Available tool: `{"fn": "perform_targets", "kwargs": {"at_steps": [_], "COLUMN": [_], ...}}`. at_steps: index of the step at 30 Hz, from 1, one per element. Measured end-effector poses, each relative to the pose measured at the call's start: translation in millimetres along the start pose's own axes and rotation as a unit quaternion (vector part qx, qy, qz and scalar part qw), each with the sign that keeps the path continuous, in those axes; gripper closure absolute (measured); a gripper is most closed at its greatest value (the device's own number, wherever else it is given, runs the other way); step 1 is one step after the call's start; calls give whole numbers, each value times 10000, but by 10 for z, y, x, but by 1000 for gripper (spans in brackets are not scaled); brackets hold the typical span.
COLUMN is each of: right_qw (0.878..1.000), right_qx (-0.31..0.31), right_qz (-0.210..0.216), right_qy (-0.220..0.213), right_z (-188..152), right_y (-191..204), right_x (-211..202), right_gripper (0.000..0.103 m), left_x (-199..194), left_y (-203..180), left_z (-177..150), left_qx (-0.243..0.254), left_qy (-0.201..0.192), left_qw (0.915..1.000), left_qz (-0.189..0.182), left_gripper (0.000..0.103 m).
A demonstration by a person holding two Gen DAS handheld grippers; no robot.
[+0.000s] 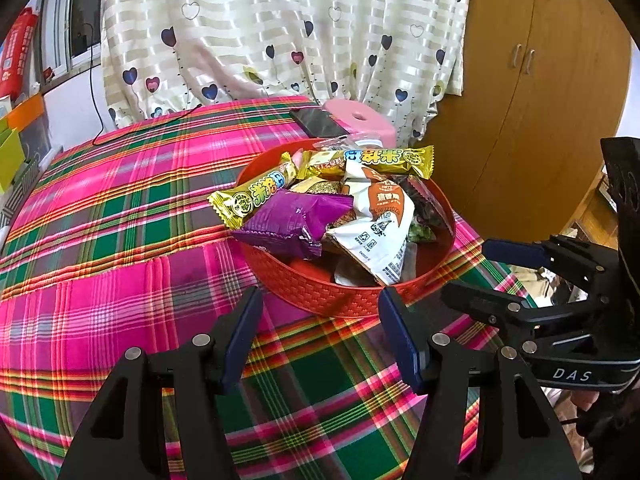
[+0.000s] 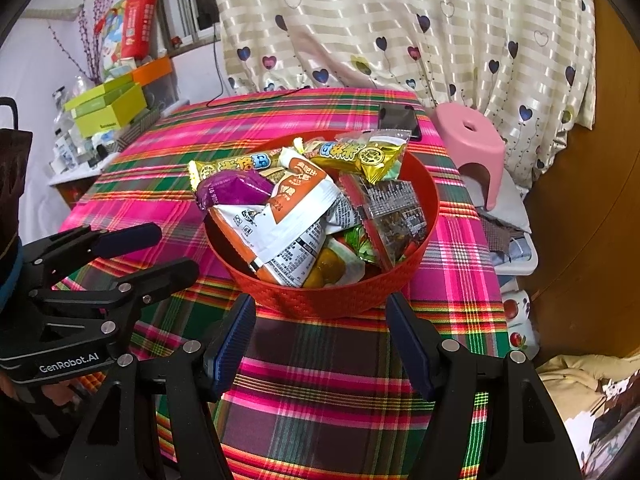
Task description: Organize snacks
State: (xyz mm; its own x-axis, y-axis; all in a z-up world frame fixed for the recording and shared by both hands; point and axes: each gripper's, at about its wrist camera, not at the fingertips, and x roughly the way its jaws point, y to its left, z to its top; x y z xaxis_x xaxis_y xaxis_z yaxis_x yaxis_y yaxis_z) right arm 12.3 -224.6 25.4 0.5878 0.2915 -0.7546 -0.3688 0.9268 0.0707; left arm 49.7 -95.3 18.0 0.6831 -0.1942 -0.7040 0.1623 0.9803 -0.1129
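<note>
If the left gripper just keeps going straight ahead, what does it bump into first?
Probably the near wall of the red basket: it sits dead ahead between the open fingers of the left gripper. Nothing lies between, though depth is hard to judge.

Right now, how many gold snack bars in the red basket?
2. One gold bar lies at the basket's far-left rim, above the purple packet; the other lies across the far-right rim. More may be buried under the pile.

Glossy foil wrappers (image 2: pixel 372 156) — woven-textured plastic basket (image 2: pixel 320 300).
</note>
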Motion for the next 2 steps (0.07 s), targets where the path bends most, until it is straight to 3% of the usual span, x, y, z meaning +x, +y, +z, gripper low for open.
{"fn": "perform_targets", "kwargs": {"at_steps": [2], "right_qw": [10000], "right_qx": [5], "right_qz": [-9], "right_qy": [3], "right_z": [6], "right_y": [-15], "right_x": [-4], "right_gripper": [36], "left_x": [5], "left_y": [-3], "left_z": [1], "left_qx": [-4], "left_qy": [2], "left_qw": [10000], "left_qz": [-1], "left_gripper": [42]}}
